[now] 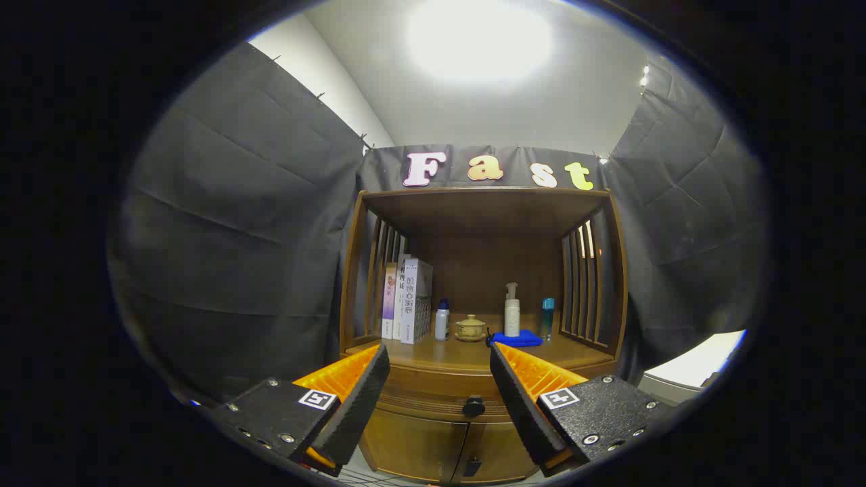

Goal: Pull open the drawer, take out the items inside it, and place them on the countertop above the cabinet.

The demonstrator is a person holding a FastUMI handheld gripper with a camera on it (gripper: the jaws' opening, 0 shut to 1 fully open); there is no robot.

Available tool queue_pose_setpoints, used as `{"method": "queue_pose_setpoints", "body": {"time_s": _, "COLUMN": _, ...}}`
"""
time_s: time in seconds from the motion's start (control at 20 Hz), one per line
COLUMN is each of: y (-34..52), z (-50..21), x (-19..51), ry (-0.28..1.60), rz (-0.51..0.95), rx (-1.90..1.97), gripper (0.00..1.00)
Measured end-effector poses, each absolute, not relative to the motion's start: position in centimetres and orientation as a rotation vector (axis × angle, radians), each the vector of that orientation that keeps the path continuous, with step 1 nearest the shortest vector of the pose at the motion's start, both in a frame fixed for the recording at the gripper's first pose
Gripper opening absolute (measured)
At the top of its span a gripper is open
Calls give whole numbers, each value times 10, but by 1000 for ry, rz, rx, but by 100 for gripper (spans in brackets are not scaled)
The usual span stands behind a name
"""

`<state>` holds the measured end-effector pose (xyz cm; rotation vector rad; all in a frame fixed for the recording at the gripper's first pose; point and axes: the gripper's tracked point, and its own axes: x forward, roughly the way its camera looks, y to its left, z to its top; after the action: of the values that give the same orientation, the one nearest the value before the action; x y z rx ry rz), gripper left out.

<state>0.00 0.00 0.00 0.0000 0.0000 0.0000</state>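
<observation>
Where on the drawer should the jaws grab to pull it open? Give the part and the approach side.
Grip the dark round knob at the middle of the drawer front, below the countertop. Come straight from the front: it juts toward the open gripper, whose jaws stand wide enough to close on either side of it.

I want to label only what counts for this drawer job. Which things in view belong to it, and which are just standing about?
Belongs to the job:
- drawer, closed
- drawer knob, ahead between the open jaws
- countertop
- gripper

Standing about:
- books
- white bottle
- lidded cup
- blue cloth
- pump bottle
- blue bottle
</observation>
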Motion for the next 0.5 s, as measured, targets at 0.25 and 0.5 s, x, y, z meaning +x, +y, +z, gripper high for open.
{"method": "queue_pose_setpoints", "body": {"time_s": 0.25, "y": 1, "z": 2, "x": -5, "ry": -20, "rz": -1, "rx": 6, "gripper": 93}}
{"method": "queue_pose_setpoints", "body": {"time_s": 0.5, "y": -2, "z": 1, "x": -5, "ry": -19, "rz": -14, "rx": 3, "gripper": 93}}
